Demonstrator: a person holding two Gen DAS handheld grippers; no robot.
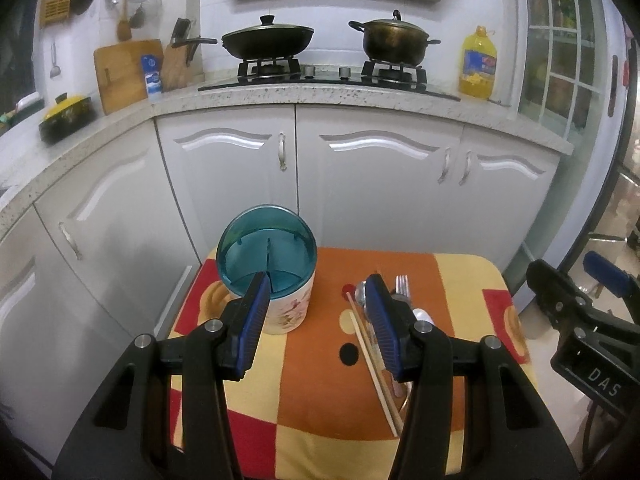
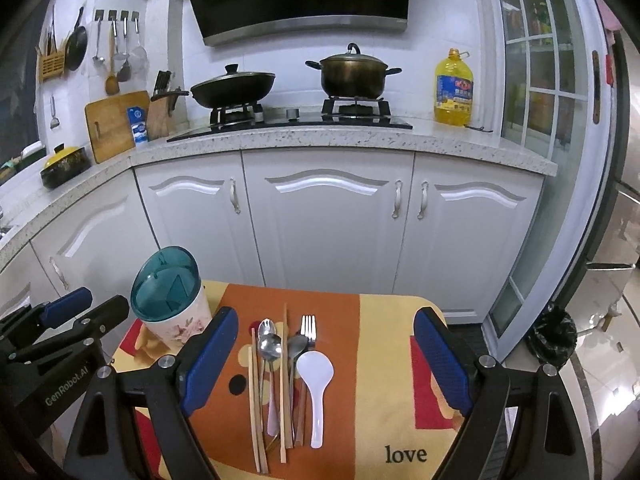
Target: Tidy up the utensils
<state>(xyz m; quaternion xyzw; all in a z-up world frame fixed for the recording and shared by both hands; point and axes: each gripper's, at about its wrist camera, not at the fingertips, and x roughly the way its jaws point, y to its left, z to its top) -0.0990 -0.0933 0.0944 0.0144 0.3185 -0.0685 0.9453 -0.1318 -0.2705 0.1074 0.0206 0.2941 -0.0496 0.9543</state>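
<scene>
Right gripper [image 2: 324, 364] hovers low over the utensil pile, fingers spread wide, nothing between them. Left gripper [image 1: 318, 320] also spread, empty, between the utensil holder [image 1: 276, 280] and the pile. Utensils lie side by side mid-cloth: one white rice spoon [image 2: 315, 376], one fork [image 2: 308, 330], three metal spoons [image 2: 269, 346] as far as I can count, four wooden chopsticks [image 2: 285, 380], handles overlapping. One holder, teal divided top, floral white body, stands upright at the cloth's [image 2: 384, 360] far left corner, apart from the pile. Cloth right half bare, open room there; pile sits well in from every edge. Writing: "love" on cloth, "GenRobot.AI" on left gripper body, "DAS" on right gripper body. One yellow oil bottle [image 2: 454, 90] on counter, label unreadable.
</scene>
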